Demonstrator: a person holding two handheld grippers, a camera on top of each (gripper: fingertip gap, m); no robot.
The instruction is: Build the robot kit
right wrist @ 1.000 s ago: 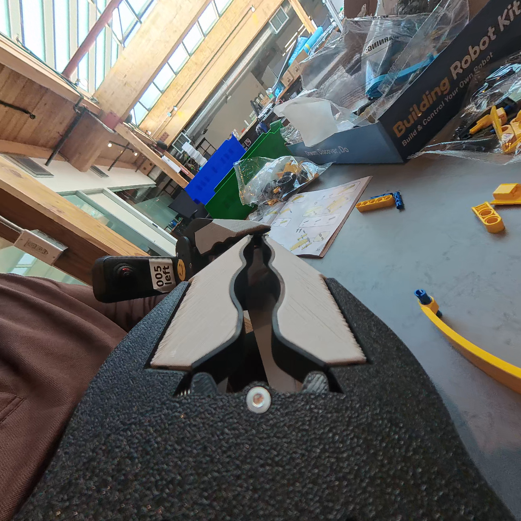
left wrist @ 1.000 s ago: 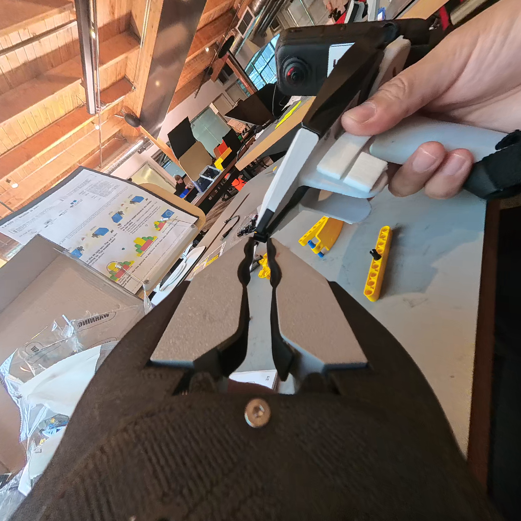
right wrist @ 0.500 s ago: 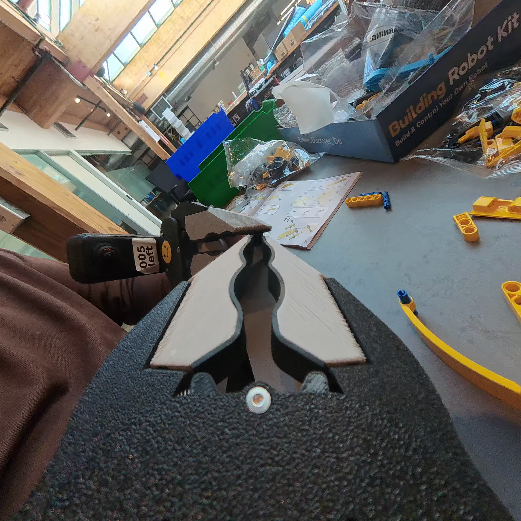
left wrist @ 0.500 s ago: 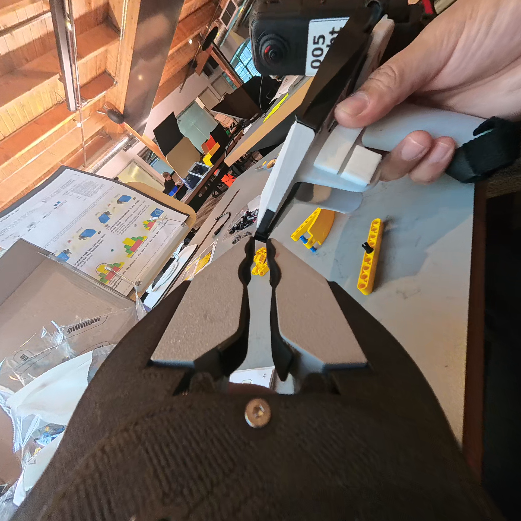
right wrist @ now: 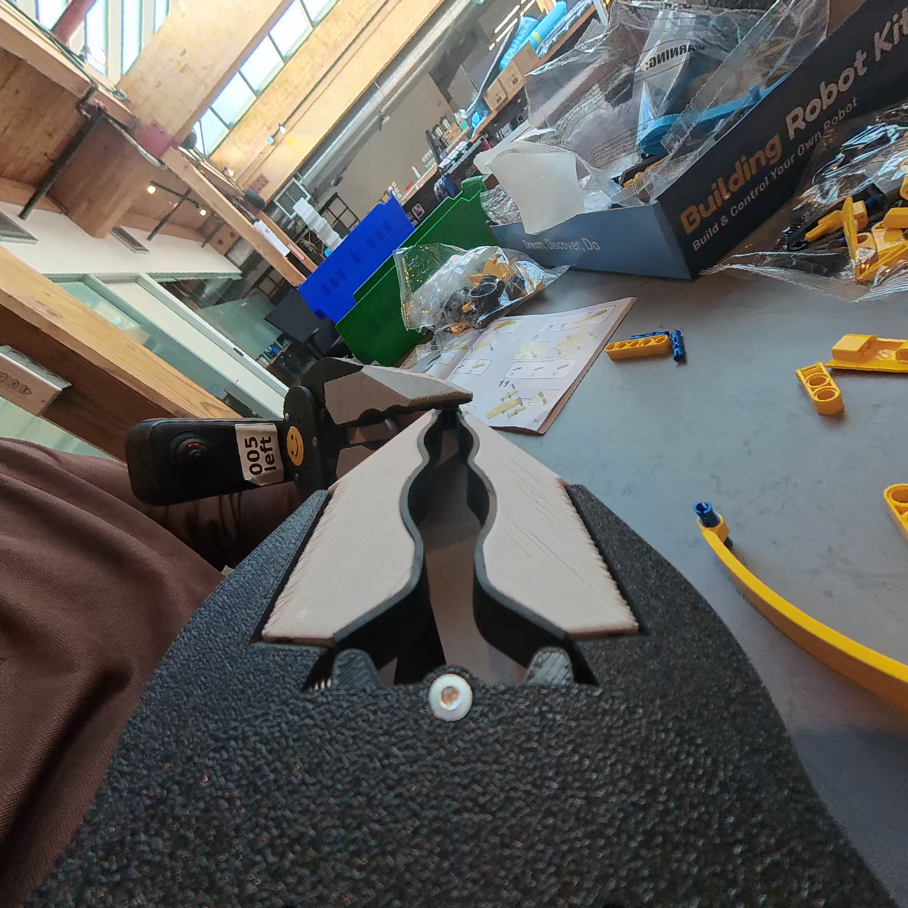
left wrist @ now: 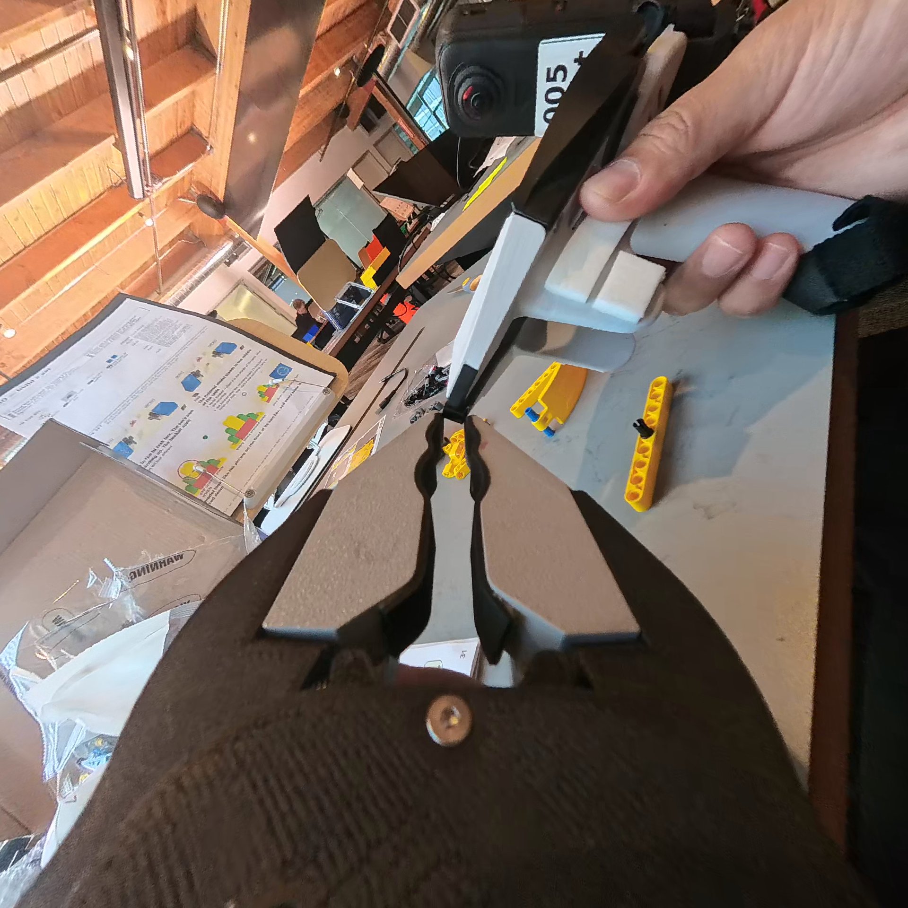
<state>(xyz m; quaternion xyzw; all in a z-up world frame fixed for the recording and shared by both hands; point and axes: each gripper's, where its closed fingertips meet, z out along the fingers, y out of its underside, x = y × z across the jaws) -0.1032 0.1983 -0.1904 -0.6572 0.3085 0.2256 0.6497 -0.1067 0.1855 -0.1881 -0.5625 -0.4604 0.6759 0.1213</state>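
My left gripper (left wrist: pixel 453 422) has its jaws a narrow gap apart, and I see nothing held in it. The tip of my right gripper (left wrist: pixel 457 410), held by a hand (left wrist: pixel 737 123), meets that gap. In the right wrist view my right gripper (right wrist: pixel 448 416) is shut, tips together, and the left gripper (right wrist: pixel 459 400) touches it from the left. A dark speck sits where the tips meet; I cannot tell what it is. A small yellow piece (left wrist: pixel 454 459) lies on the grey table (left wrist: pixel 737 565) beyond the tips.
A yellow beam with a black pin (left wrist: pixel 646 442) and a curved yellow part (left wrist: pixel 555 393) lie nearby. The right wrist view shows a long curved yellow strip (right wrist: pixel 786 624), short yellow beams (right wrist: pixel 638 346), a booklet (right wrist: pixel 540 354), a parts bag (right wrist: pixel 467 290), a kit box (right wrist: pixel 712 221) and a brown sleeve (right wrist: pixel 73 589). Less than 4 cm separates the two grippers' tips.
Both grippers have shifted a little together over the table. Their tips have stayed touching. The jaw gaps look the same.
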